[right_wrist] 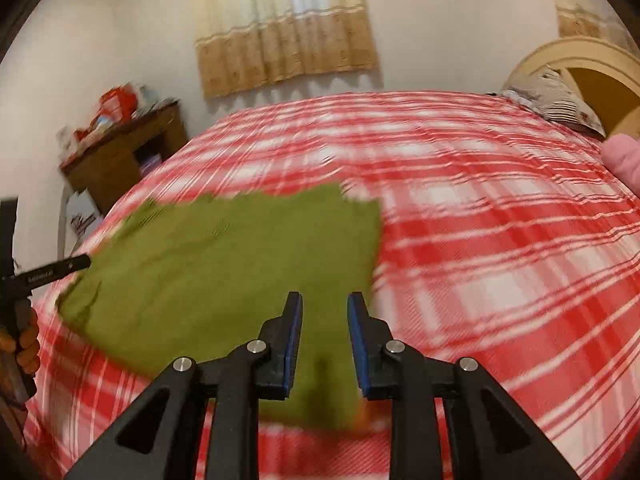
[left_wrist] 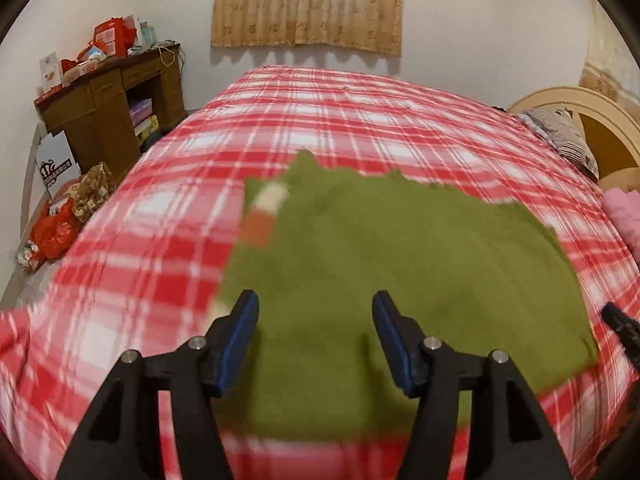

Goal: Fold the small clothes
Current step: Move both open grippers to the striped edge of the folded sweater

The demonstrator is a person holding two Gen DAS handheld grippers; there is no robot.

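The green garment (left_wrist: 400, 264) lies spread flat on the plaid bed (left_wrist: 320, 120), near its front edge, likely laid out for folding. Left claw (left_wrist: 316, 344) and right claw (right_wrist: 324, 336) hover over the garment's near hem, both spread, pinching nothing

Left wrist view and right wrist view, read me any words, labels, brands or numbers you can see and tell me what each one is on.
None can be quoted.
White bag by the brown desk: a crown logo above a line of print, too small to read.
Red boxes on the desk: printing blurred.
Black bar of the other gripper's handle, in the right wrist view: small white lettering, too blurred to read.
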